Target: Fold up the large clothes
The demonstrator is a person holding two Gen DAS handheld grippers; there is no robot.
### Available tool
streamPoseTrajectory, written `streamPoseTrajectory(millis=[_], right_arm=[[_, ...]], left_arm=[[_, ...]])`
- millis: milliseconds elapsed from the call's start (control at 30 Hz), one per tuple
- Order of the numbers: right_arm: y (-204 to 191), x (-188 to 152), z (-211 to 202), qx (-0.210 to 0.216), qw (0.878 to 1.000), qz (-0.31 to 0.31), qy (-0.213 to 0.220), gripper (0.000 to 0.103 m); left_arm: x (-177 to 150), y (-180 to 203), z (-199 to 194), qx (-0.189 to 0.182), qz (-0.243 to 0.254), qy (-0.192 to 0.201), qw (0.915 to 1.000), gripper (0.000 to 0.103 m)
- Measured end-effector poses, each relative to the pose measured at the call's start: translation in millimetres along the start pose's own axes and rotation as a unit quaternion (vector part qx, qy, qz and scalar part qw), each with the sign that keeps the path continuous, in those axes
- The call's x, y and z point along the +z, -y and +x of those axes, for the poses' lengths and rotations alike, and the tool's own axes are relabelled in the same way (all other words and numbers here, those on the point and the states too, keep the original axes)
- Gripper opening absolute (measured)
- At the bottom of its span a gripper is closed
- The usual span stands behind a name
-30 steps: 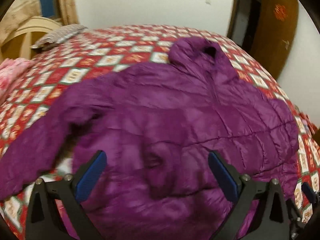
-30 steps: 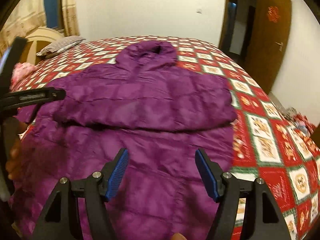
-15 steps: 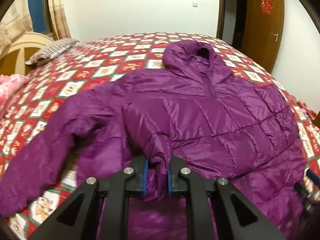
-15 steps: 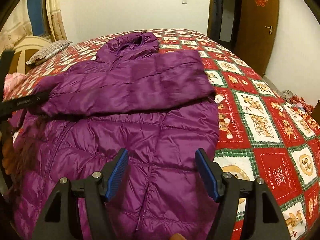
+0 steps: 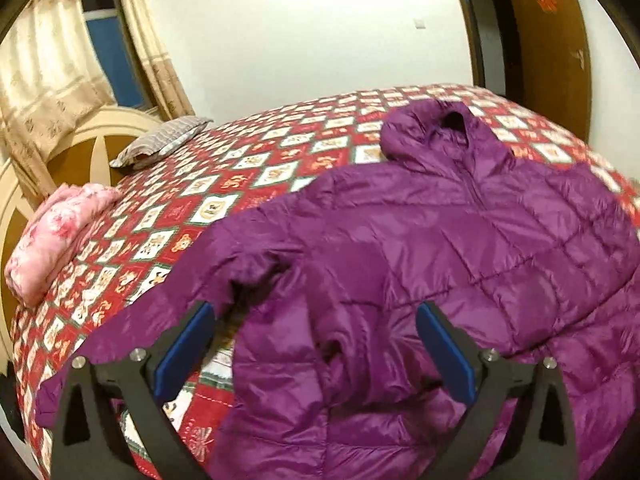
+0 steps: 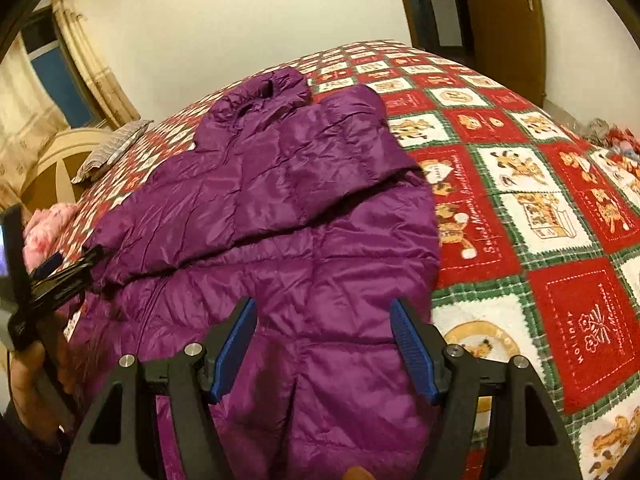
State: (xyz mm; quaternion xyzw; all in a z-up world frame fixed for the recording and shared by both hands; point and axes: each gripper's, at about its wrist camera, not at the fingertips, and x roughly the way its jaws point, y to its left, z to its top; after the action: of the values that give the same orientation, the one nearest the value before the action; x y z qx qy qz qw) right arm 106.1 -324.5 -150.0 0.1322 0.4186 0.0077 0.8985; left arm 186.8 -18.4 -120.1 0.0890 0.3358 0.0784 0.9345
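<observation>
Left claw (image 5: 316,354) nearest, jaws opening and spread wide, blue pads clear of the cloth, a puckered ridge of purple jacket (image 5: 420,264) between them but not pinched. Right claw (image 6: 324,350) likewise parted and empty, hovering over the hem at the near edge of the bed (image 6: 560,312), nothing pressed between its pads. Seen from the right wrist at the far left: the left tool's dark frame and the hand (image 6: 28,368) carrying it, beside the cuff end of the folded sleeve.

Judged step: sleeves inward. Right sleeve (image 6: 256,192) already laid slantwise across the chest; left sleeve (image 5: 132,320) not yet done, trailing off to the near left over the quilt. Next move, by that reading: reach left, pinch near the cuff, lift clear and carry across the body without dragging the front panel askew; then hem up toward the collar. Thin, slippery shell likely to slide from a shallow pinch, so a deep bite on a gathered fold advisable.

Jacket itself: quilted, glossy, puffy, front up with zip closed, hood (image 5: 436,128) toward the far side, lying across the middle of the bed. Farther off: pink folded bundle (image 5: 52,236) at the left edge, striped pillow (image 5: 160,144) by the headboard, curtains and a wooden door beyond.
</observation>
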Motion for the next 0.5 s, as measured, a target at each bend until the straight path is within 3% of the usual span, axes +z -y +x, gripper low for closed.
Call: streamPoseTrajectory(millis=[267,400,500], right_arm=[[14.8,60.6,8.7,-0.074,0.997,-0.029,0.024,0.069],[16.4,101.1,29.0,-0.08,0.996,-0.029,0.036,0.069],[7.3,120.5,51.0,-0.072,0.996,-0.041,0.036,0.069]], left_arm=[[35.1,3.1,7.2,0.001,-0.053,-0.015,0.9985,0.103],[36.1,21.1,45.1,0.044,-0.047,-0.025,0.9976,0.103],[26.8,28.3,82.6,0.092,-0.026,-0.063,0.9935,0.103]])
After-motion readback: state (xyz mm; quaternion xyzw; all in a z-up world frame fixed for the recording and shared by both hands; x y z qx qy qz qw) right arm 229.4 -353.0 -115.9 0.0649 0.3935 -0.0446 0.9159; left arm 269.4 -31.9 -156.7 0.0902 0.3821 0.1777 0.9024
